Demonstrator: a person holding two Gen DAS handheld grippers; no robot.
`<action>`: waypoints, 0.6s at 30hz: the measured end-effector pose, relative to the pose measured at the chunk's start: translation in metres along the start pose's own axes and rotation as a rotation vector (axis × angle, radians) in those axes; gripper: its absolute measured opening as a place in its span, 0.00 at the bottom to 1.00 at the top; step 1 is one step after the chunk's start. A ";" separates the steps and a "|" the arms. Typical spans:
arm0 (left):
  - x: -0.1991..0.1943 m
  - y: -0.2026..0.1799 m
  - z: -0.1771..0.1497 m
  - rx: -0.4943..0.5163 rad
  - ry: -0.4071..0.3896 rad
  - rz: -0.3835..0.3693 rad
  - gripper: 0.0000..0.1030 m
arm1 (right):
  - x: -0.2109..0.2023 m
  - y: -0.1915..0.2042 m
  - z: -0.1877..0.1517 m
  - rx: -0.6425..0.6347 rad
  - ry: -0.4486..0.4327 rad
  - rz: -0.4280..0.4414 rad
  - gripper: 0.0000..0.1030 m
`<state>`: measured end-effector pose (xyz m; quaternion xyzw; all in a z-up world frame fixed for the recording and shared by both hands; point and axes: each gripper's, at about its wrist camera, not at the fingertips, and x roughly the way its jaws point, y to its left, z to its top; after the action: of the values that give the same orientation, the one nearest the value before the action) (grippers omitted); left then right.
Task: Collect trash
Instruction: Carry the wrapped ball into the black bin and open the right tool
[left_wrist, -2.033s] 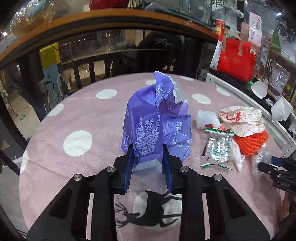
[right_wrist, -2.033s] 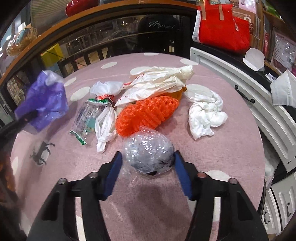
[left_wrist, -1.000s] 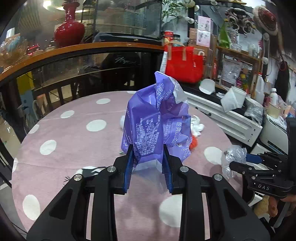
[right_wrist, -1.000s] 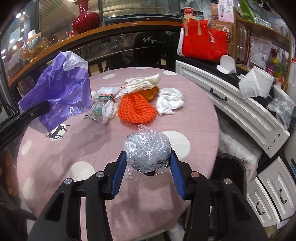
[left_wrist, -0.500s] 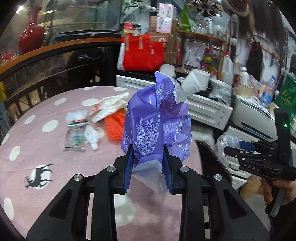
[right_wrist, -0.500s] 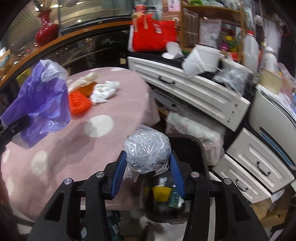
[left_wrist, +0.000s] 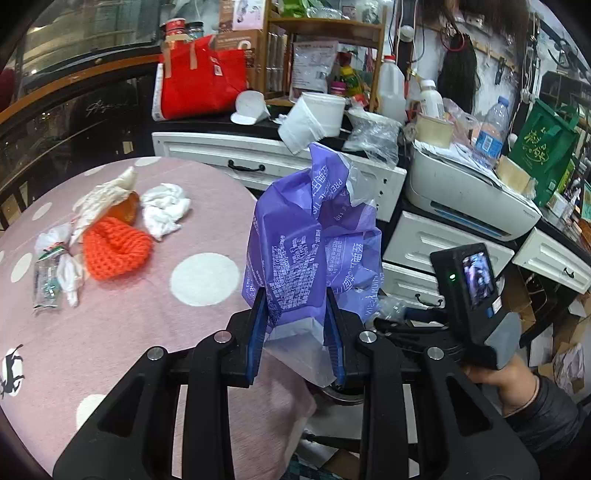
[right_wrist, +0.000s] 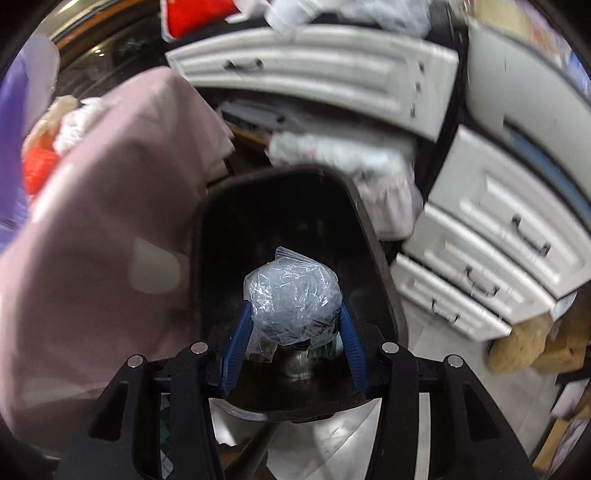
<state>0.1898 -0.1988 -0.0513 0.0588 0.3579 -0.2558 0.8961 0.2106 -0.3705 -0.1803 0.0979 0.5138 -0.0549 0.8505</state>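
My left gripper (left_wrist: 295, 295) is shut on a crumpled purple plastic bag (left_wrist: 310, 243) that stands up between its blue pads, held past the right edge of the pink dotted table (left_wrist: 122, 325). My right gripper (right_wrist: 293, 314) is shut on a ball of clear crumpled plastic (right_wrist: 291, 295) and hangs right over the open mouth of a dark trash bin (right_wrist: 284, 225). In the left wrist view the right gripper's body with its small screen (left_wrist: 476, 273) shows at the right, held by a hand (left_wrist: 498, 380). More trash lies on the table: an orange net (left_wrist: 114, 247), white tissue (left_wrist: 164, 212) and a clear wrapper (left_wrist: 46, 277).
White drawer cabinets (right_wrist: 480, 258) stand close behind and to the right of the bin, with a white filled bag (right_wrist: 351, 158) between them. A red bag (left_wrist: 203, 81), a printer (left_wrist: 465, 199) and bottles crowd the counter. The pink tablecloth (right_wrist: 103, 221) hangs beside the bin's left side.
Both grippers swung right, off the table, each still gripping its trash. The right one dropped and tilted down until the clear plastic ball hangs over the bin's mouth.
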 end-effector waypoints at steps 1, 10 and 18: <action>0.004 -0.003 0.000 0.004 0.008 -0.004 0.29 | 0.006 -0.002 -0.002 0.010 0.015 0.005 0.48; 0.042 -0.029 0.000 0.046 0.088 -0.043 0.29 | 0.014 -0.028 -0.010 0.110 0.016 -0.013 0.55; 0.069 -0.051 -0.011 0.086 0.149 -0.063 0.29 | -0.023 -0.066 -0.004 0.201 -0.104 -0.103 0.62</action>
<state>0.1997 -0.2683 -0.1012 0.1047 0.4138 -0.2938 0.8553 0.1834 -0.4335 -0.1690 0.1531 0.4652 -0.1547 0.8580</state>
